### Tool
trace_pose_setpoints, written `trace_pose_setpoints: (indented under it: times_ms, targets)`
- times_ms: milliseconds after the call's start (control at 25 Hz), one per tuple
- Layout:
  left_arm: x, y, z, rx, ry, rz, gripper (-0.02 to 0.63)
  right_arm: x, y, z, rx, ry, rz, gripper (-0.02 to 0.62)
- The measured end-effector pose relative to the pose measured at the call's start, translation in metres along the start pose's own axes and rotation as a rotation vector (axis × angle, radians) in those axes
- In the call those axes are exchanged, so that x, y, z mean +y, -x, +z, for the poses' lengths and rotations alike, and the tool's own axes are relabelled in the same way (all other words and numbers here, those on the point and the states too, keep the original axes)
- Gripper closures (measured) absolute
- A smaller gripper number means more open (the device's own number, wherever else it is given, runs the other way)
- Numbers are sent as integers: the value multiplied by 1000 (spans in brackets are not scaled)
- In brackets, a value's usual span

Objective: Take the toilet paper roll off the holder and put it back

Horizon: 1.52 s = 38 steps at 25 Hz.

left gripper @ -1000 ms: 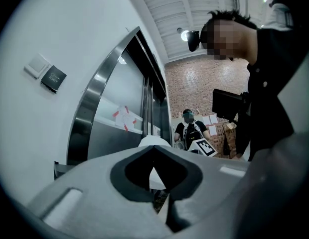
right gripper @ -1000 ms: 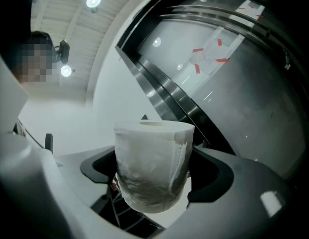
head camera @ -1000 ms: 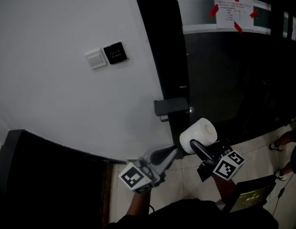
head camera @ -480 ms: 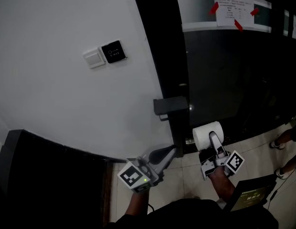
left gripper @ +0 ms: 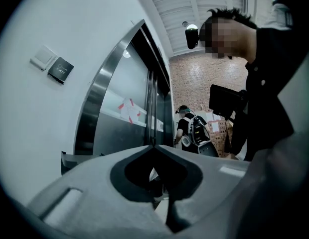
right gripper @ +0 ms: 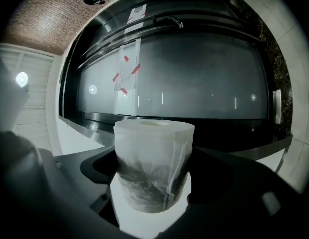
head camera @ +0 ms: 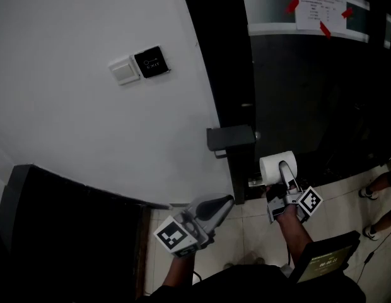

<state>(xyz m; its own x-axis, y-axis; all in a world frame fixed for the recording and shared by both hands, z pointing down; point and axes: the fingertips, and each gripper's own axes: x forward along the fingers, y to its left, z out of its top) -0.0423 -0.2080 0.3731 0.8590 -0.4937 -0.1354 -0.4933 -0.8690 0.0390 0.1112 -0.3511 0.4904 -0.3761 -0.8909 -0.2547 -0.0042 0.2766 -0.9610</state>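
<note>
The white toilet paper roll (head camera: 275, 165) is held between the jaws of my right gripper (head camera: 282, 170), which is shut on it just in front of the dark door. In the right gripper view the roll (right gripper: 153, 163) stands upright between the two jaws of the right gripper (right gripper: 154, 180), its hollow core facing up. A grey bracket (head camera: 231, 137) sticks out from the black door frame a little above and to the left of the roll. My left gripper (head camera: 226, 202) hangs lower left, shut and empty; the left gripper (left gripper: 153, 146) shows its tips touching.
A white wall carries a light switch (head camera: 125, 72) and a black panel (head camera: 151, 61). The dark glass door (head camera: 309, 93) has a paper taped on with red tape (head camera: 320, 6). Someone's shoes (head camera: 372, 231) stand at the right edge. A dark cabinet (head camera: 63, 232) fills the lower left.
The right gripper has carried the roll to the right and slightly up, toward the dark door, turning it more upright. The left gripper has stayed where it was.
</note>
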Motion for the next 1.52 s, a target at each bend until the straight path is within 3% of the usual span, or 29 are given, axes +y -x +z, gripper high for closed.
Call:
trace_pose_setpoints:
  times_ms: [200, 520, 920, 1240, 1520]
  targets:
    - [13, 15, -6, 18, 14, 47, 611, -41, -42, 14, -43, -5, -82, 169]
    - [29, 44, -7, 30, 18, 137, 611, -67, -91, 20, -76, -17, -119, 169]
    - [30, 53, -11, 37, 31, 147, 610, -82, -100, 4, -55, -39, -133, 169]
    - [27, 70, -11, 43, 33, 177, 611, -82, -107, -38, -27, -49, -142, 169]
    - [24, 93, -9, 44, 31, 234, 611, -78, -121, -100, 84, -96, -118, 169]
